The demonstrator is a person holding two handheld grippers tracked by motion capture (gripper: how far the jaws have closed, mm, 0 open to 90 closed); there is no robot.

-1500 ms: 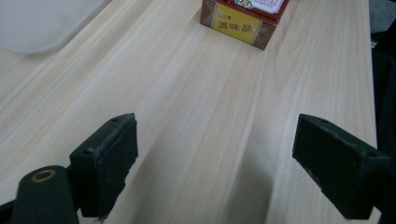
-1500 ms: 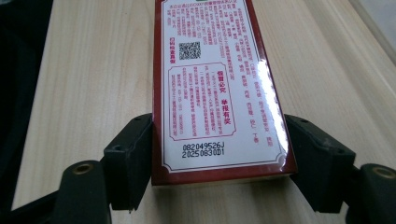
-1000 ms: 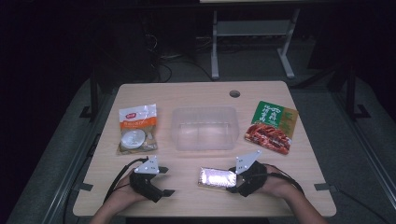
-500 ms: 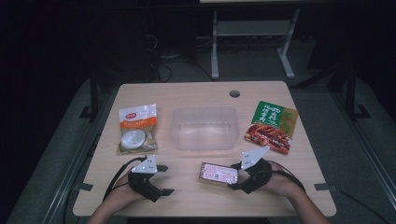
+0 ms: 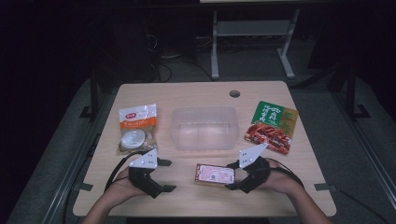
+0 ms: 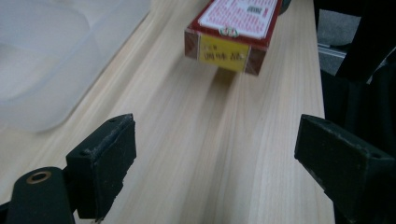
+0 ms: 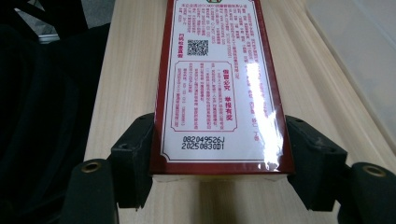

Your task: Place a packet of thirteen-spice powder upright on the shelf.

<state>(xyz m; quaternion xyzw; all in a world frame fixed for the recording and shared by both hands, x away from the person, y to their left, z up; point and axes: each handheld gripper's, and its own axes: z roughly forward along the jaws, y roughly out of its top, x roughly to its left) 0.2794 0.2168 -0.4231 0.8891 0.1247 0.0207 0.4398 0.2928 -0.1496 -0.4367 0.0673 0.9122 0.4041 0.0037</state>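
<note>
A red box with a white printed label (image 5: 214, 174) (image 7: 218, 84) lies flat between the jaws of my right gripper (image 5: 232, 176) (image 7: 219, 154), which is shut on its long sides near one end. In the left gripper view the box's yellow end face (image 6: 232, 35) points at me and seems to hang just above the wood, with a shadow under it. My left gripper (image 5: 166, 176) (image 6: 215, 154) stands open a short way to the box's left, with nothing between its pads.
A clear plastic container (image 5: 203, 128) (image 6: 56, 51) (image 7: 359, 56) sits mid-table behind the box. An orange-and-white snack bag (image 5: 137, 128) lies to its left and a green-and-red packet (image 5: 273, 126) to its right. The table's near edge is right under both hands.
My left gripper has risen slightly. The right gripper and the box have stayed almost in place.
</note>
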